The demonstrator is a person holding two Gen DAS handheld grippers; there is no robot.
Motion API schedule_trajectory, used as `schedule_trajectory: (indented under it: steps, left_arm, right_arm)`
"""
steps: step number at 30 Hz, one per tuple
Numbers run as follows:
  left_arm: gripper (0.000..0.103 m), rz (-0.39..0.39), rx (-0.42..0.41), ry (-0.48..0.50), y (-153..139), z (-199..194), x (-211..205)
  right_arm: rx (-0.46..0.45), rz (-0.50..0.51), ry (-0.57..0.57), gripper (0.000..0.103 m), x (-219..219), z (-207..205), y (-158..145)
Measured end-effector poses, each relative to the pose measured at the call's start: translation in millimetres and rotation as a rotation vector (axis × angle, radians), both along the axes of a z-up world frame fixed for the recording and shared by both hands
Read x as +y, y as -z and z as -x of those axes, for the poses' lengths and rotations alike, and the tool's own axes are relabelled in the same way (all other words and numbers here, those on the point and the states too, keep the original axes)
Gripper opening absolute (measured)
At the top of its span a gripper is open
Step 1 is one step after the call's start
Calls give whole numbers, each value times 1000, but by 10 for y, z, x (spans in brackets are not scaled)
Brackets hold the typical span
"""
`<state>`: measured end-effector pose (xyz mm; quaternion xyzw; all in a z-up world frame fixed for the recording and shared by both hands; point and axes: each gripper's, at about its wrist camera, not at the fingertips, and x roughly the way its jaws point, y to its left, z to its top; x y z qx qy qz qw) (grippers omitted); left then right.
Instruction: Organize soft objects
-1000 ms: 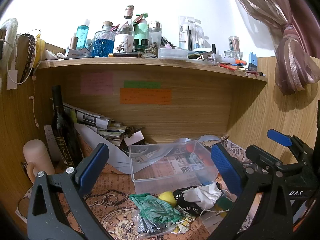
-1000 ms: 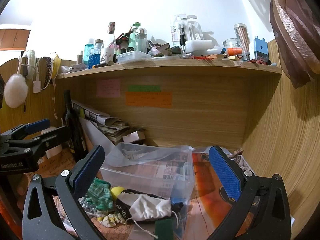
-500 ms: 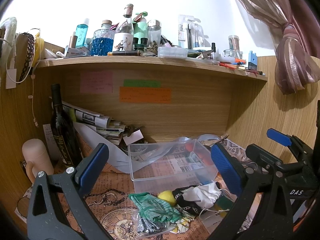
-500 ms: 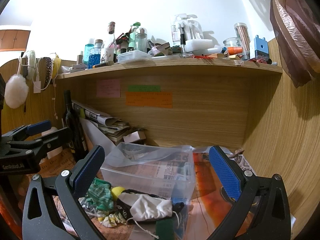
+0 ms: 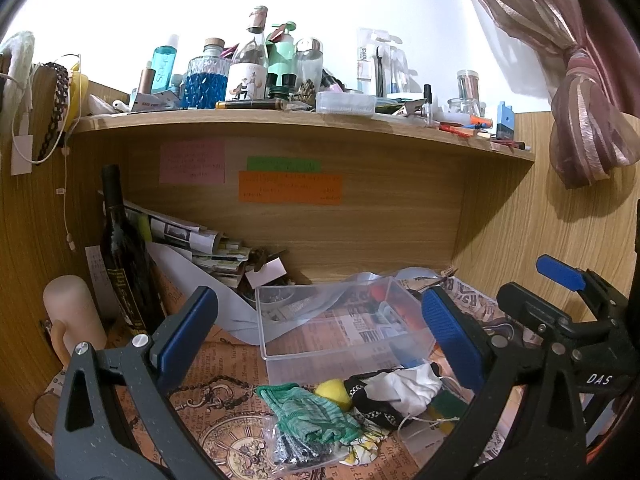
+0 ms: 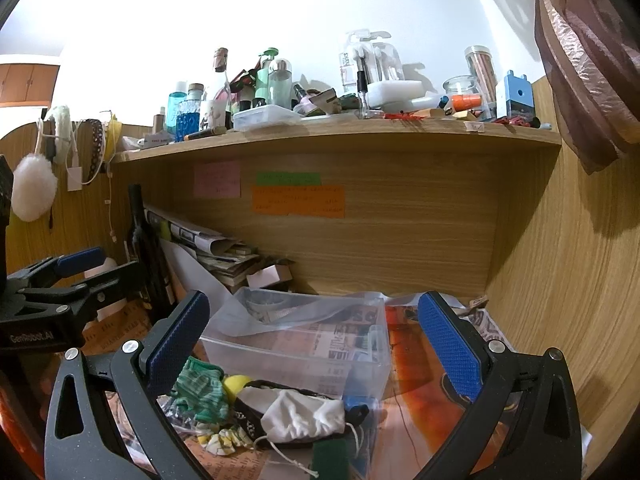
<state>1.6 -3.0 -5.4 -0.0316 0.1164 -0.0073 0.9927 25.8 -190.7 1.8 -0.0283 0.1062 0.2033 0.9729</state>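
A pile of soft things lies on the desk in front of a clear plastic box: a green striped cloth, a yellow ball, a white face mask on a black patterned cloth, and a floral scrunchie. My left gripper is open and empty above the pile. My right gripper is open and empty, over the box and the mask. The box holds nothing soft.
A dark wine bottle, a cream mug and stacked newspapers stand at the back left. A shelf crowded with bottles hangs overhead. Wooden walls close both sides. The right gripper's body shows at the left view's right.
Both views shift only slightly; the grippers stay open and the soft things have not moved.
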Motion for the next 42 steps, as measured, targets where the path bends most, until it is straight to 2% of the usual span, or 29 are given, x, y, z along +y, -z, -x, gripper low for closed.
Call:
schedule_trajectory:
  steps: [27, 33, 42]
  left_arm:
    - [103, -7, 17, 18, 37, -42, 17]
    - [103, -15, 118, 26, 259, -227, 86]
    - [103, 61, 310, 37, 735, -523, 336]
  right_arm:
    - [3, -15, 8, 103, -39, 0, 9]
    - [69, -39, 15, 103, -114, -146, 116]
    - [198, 29, 18, 103, -111, -346, 460]
